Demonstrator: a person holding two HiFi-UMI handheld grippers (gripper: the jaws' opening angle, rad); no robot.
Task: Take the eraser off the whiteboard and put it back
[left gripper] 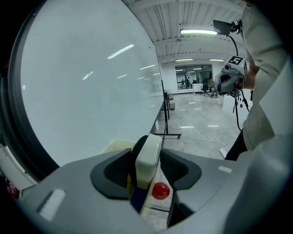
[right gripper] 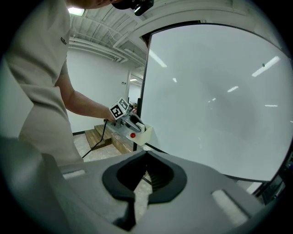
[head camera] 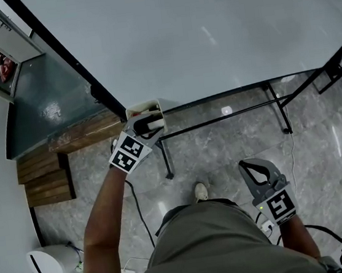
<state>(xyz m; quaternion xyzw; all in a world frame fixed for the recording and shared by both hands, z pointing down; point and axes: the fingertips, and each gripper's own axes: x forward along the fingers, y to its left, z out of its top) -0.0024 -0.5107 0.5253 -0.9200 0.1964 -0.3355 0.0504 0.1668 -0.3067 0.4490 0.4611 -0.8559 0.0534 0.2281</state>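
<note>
**Left gripper** (head camera: 146,124) at the lower left corner of the whiteboard (head camera: 207,29). Its fingers (left gripper: 114,170) are clamped on the eraser (left gripper: 147,157), one pad against each long side.

**Eraser.** A white block standing on edge inside a cream tray (head camera: 142,106) at that same corner of the whiteboard. Its long axis lies in line with the fingers and runs roughly along the whiteboard's lower edge. The far end points away from the hand, toward the whiteboard's opposite side, and a narrow white face is uppermost. A red knob (left gripper: 160,191) sits just below the eraser's near end.

**Right gripper** (head camera: 253,167) held low, well apart from the whiteboard and below its lower edge in the head view. Its fingers (right gripper: 122,176) are pressed together with nothing between them.

**Surroundings.** The whiteboard's glossy face mirrors streaks of lamp light, and the board rests in a black stand (head camera: 277,108). Beneath the whiteboard lies a grey marbled floor (head camera: 223,157), and to the left of the whiteboard are wooden steps (head camera: 46,176). Beyond the whiteboard's far end is an open hall lit by ceiling lamps (left gripper: 199,32).
</note>
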